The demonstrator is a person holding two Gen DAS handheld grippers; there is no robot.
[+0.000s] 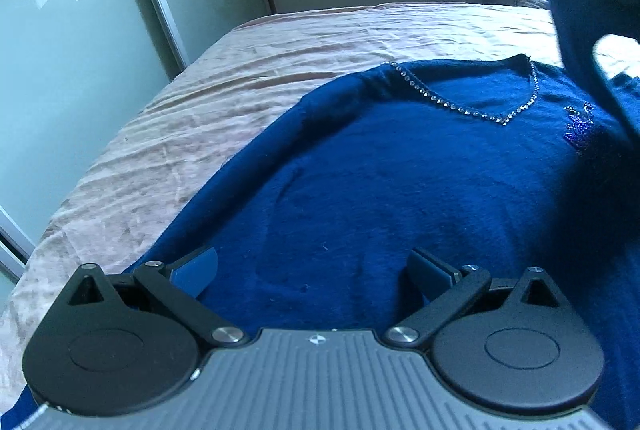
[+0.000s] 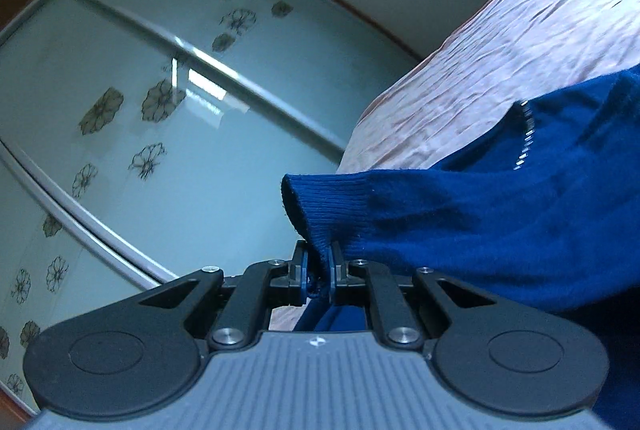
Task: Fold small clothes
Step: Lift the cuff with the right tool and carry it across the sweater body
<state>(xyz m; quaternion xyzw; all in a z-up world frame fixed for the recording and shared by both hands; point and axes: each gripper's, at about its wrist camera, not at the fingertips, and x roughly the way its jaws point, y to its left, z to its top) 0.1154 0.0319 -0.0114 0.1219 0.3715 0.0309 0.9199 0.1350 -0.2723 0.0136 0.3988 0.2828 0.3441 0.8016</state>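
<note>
Wardrobe doors (image 2: 168,102) of frosted glass with flower prints behind the bed; bed (image 1: 224,78) covered by creased pink spread; blue sweater (image 1: 400,182) laid flat on the bed, front up, V-neck trimmed with rhinestones (image 1: 460,106), beaded motif (image 1: 578,128) on the chest; one sleeve (image 2: 460,214) lifted off the spread, ribbed cuff (image 2: 316,202) uppermost; right tongs (image 2: 319,272) clamped together on the cuff edge; left tongs (image 1: 312,270) spread wide apart, low over the sweater's lower body, gripping nothing.
</note>
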